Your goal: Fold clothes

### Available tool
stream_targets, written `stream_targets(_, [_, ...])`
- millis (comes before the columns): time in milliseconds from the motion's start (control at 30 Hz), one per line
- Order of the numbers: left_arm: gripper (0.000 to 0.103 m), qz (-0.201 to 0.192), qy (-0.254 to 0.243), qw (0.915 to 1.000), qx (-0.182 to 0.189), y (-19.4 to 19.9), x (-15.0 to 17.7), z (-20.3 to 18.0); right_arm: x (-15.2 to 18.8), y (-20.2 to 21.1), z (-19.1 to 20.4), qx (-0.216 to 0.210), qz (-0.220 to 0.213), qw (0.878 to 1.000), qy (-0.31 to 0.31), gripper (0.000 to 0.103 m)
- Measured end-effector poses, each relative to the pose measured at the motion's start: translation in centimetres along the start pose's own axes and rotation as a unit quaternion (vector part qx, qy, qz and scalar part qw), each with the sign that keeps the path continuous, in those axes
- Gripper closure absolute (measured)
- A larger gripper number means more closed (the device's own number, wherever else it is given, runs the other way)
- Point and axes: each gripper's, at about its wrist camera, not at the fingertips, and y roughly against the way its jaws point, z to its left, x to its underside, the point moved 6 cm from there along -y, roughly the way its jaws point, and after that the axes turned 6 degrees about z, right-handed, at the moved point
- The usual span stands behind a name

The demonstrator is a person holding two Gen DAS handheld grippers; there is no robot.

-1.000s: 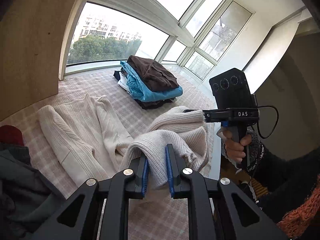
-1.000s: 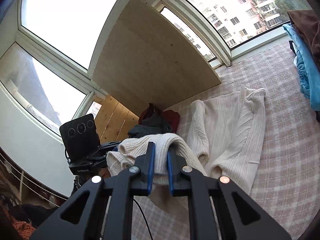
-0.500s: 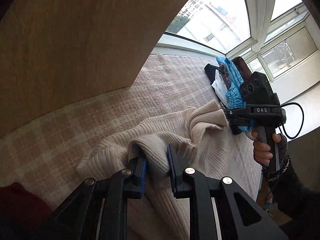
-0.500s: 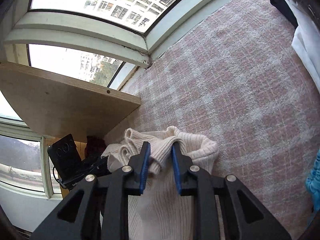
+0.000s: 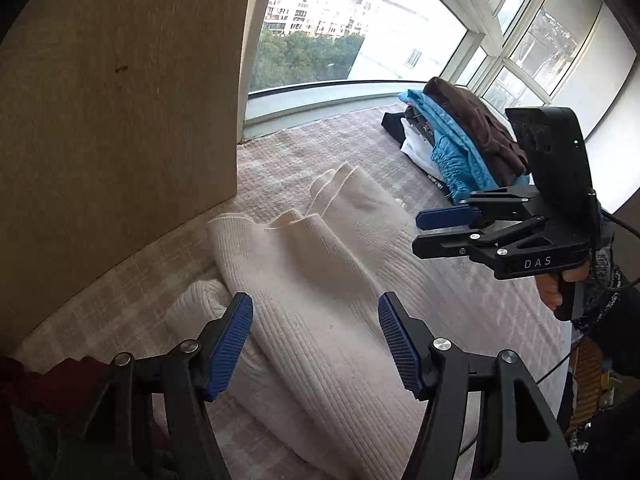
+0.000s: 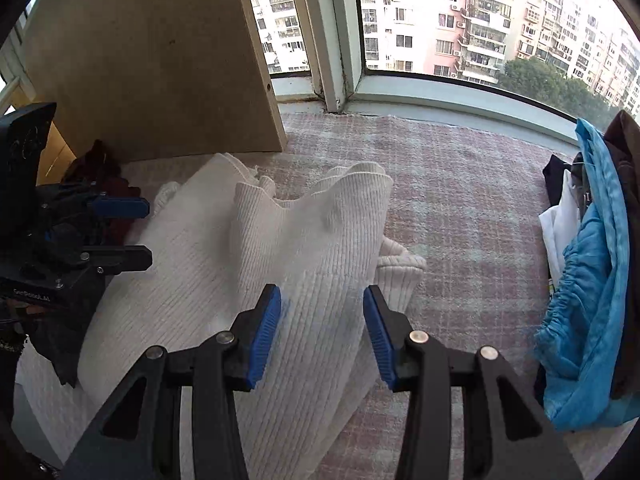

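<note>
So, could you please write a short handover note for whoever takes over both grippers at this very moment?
Left gripper: jaws open, empty, above the cream sweater.
Right gripper: jaws open, empty, over the same sweater.
The sweater lies folded over on the pink checked cover, in front of the wooden board.
Pile of folded clothes sits to the right by the window; dark unfolded garments wait at the left.
Done: one fold laid down.
Left: probably neaten or fold again, stack it, then take the dark garments.
</note>
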Motion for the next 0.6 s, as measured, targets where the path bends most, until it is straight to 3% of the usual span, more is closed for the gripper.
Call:
stream_targets(33, [0.043,0.014,0.005,0.9995,-0.027,-1.0,0.5,0.3,0.3,0.1,-0.5,-0.007,0.004,1.0,-0.008,0.058])
stream_targets(167, [0.044,0.024,0.0,0.9994,-0.023,-1.9,2.0,-0.2,1.4,-0.3,-1.0,-0.07,0.045,0.996,-0.035,0.058])
stream_targets(267, [0.061,0.032,-0.008,0.9994,-0.008,-2.4,2.7,-0.7,2.1,-0.9,-1.4,-0.115,0.056,0.99,-0.056,0.058])
stream_targets(300, [0.073,0.03,0.004,0.9995,0.008,-2.4,2.6,-0.5,2.1,-0.9,-1.5,-0.136,0.051,0.988,-0.06,0.059])
stream_targets(367, [0.082,0.029,0.021,0.9984,0.043,-2.2,2.6,-0.4,2.1,-0.8,-1.9,-0.176,0.053,0.98,-0.08,0.09])
stream_targets(533, [0.085,0.03,0.042,0.9979,0.039,-1.4,4.0,-0.1,3.8,3.8,-1.7,-0.241,0.05,0.964,-0.101,0.09])
stream_targets(600, [0.085,0.032,0.052,0.9974,0.037,-1.1,4.7,0.1,4.6,3.8,-1.9,-0.22,0.04,0.969,-0.104,0.086])
